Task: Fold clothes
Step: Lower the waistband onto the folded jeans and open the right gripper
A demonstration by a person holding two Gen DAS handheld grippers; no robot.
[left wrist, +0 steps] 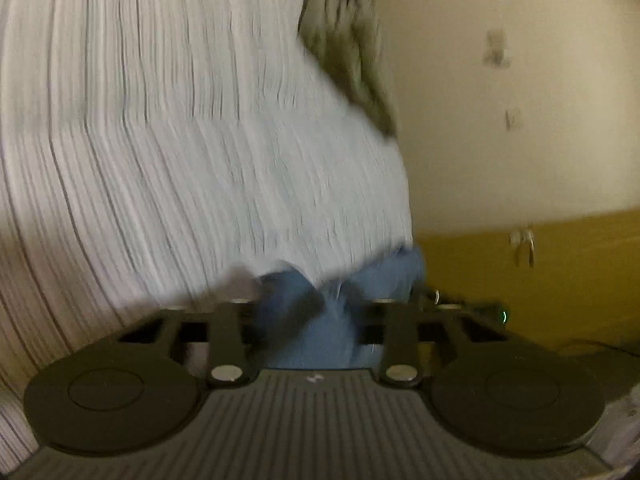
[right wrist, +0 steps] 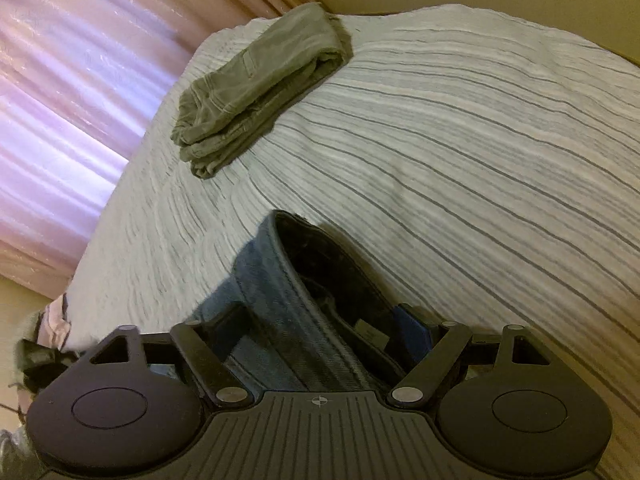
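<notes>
Here, both grippers are holding one pair of blue jeans (right wrist: 280, 312) above a bed covered in a white, grey-striped bedspread (right wrist: 440, 140). In the right wrist view, the right gripper (right wrist: 320, 344) is clamping down on the denim: the waistband is running up between its fingers, curling open at the top so that the dark inside is showing, with a small label and a bit of brighter blue cloth just inside. In the left wrist view (badly blurred), the left gripper (left wrist: 316, 320) is sitting with lighter blue denim (left wrist: 320, 320) bunched between its fingers; the fabric is filling the gap, so it appears to be pinching it, though the fingertips themselves are hidden.

A folded pair of olive-green trousers (right wrist: 256, 88) is lying on the far corner of the bedspread, well apart from the jeans; in the left view it is showing as a dark green smear (left wrist: 344, 40) at the bed's edge. Pink curtains (right wrist: 60, 100) are hanging beyond the bed, and a cream wall (left wrist: 520, 120) over a yellow band (left wrist: 540, 280) is standing on its other side.
</notes>
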